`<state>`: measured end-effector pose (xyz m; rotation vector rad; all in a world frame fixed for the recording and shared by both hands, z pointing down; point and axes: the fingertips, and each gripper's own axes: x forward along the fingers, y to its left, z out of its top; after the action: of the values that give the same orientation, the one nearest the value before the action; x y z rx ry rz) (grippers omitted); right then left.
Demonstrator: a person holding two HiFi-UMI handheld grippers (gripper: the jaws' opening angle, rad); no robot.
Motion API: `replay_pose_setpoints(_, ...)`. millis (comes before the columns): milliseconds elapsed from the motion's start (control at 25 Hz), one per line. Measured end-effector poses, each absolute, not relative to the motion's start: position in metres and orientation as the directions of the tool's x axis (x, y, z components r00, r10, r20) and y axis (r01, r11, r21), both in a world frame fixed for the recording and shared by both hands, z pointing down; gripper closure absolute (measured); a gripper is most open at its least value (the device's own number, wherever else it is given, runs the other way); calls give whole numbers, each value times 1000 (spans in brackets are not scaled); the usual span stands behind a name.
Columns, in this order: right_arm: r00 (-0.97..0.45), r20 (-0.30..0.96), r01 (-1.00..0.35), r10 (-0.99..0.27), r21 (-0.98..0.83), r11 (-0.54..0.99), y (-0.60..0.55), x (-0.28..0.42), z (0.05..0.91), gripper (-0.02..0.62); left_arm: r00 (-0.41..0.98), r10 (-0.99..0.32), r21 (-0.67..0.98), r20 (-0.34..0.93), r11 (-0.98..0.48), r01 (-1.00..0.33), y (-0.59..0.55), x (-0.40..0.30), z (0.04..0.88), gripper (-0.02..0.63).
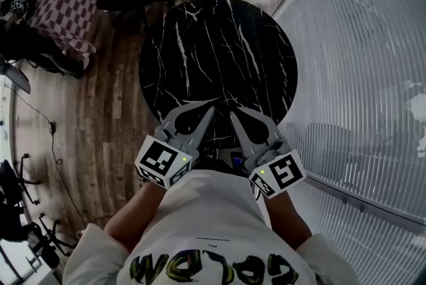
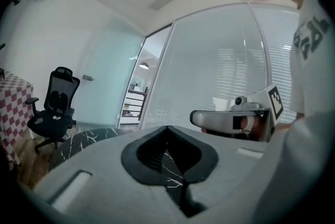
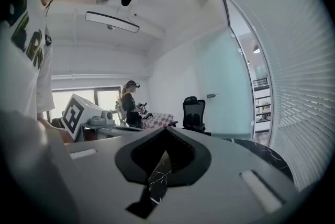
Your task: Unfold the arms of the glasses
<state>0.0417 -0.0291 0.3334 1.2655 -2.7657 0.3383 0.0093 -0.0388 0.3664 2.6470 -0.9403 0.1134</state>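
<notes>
— What's biggest here?
— The wooden floor (image 1: 120,84) and the slatted glass wall (image 1: 359,77). The round black marble counter (image 1: 219,44) stands between them.
— And the person?
— There's a white shirt (image 1: 213,224) at the bottom. Each hand holds a gripper over the counter's near edge, tips angled toward each other.
— Jaws?
— On the left gripper (image 1: 210,108) the jaws are pressed together with nothing between them. The right gripper (image 1: 233,114) is the same, tips meeting and empty.
— The glasses?
— I cannot tell where they are; no view shows them.
</notes>
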Motion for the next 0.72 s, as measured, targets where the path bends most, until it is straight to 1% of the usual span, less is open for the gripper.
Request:
replay_pose_setpoints(200, -658, 139, -752, -740, -155, 640, -27, 39, 318, 595, 781, -604, 243, 161, -742, -624, -36, 6, 349, 606)
replay_pose_setpoints(720, -657, 93, -752, -748, -140, 644, -26, 39, 302, 595, 792, -597, 226, 125, -760, -609, -31, 13, 326, 606)
